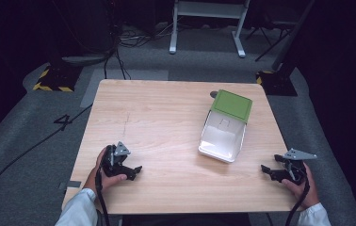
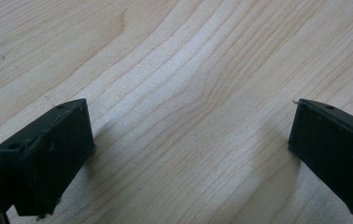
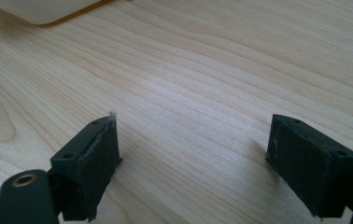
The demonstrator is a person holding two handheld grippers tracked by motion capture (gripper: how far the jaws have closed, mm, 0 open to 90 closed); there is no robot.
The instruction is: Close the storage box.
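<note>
One white bin [image 1: 219, 139] (green lid [image 1: 231, 105]), two grippers, left [image 1: 133, 170], right [image 1: 266, 171], jaws wide, holding nothing

- From the high view I am seeing the pale wooden tabletop [image 1: 166, 141] lit evenly from overhead, while the grey carpeted floor [image 1: 20, 136] around it is fading into near-black at the frame's edges.
- The white open plastic box with the green lid [image 1: 223, 134] is glaring softly on its inner wall.
- The high view is looking slightly soft and grainy.
- In the left gripper view, each black jaw is casting a faint, diffuse shadow on the wood grain, and the jaws themselves are blurring close to the lens.
- In the right gripper view, a broad pale sheen is lying across the middle of the wood.
</note>
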